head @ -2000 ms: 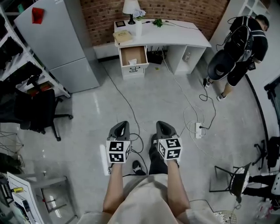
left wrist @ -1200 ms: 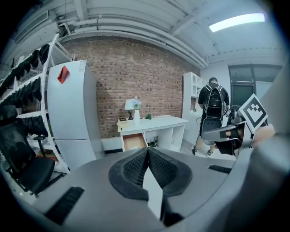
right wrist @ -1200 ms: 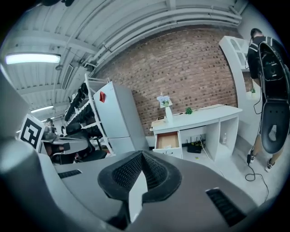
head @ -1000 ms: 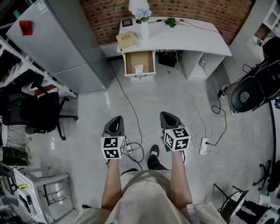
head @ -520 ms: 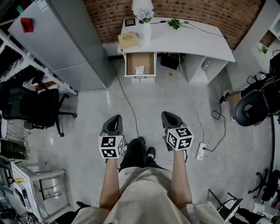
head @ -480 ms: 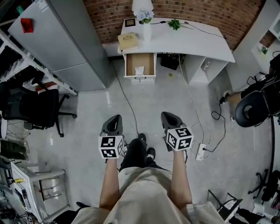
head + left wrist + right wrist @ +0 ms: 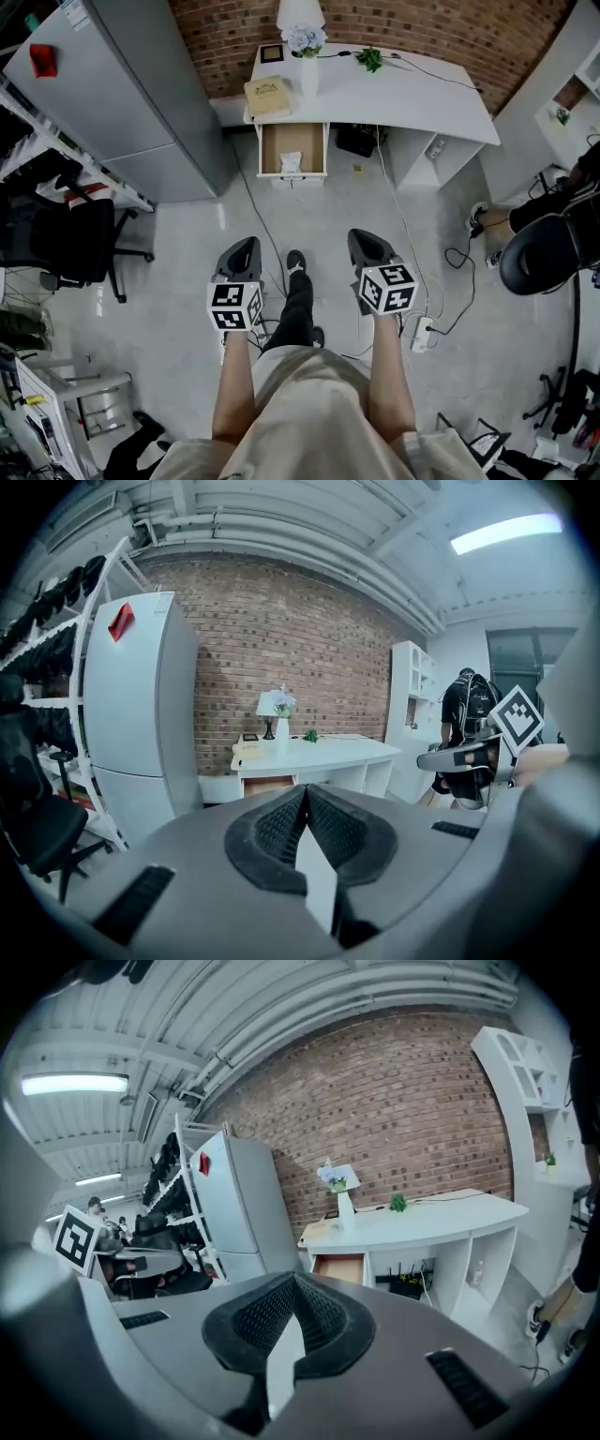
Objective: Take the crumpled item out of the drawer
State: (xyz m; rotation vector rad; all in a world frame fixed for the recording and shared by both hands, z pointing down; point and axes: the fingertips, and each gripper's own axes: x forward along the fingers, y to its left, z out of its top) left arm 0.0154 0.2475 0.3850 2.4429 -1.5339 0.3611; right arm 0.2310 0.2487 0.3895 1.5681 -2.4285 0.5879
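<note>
The task has barely begun: the left tool (image 7: 244, 248), jaws pressed together on nothing, is held over the floor well short of the desk (image 7: 403, 89), so the approach, the reach and the lift all remain. Under the desk's left end the drawer (image 7: 277, 141) stands pulled open, and the white crumpled item (image 7: 291, 162) lies inside toward its front, with nothing else visible in it. The right tool (image 7: 364, 240), likewise closed and empty, is just as far from the desk.
</note>
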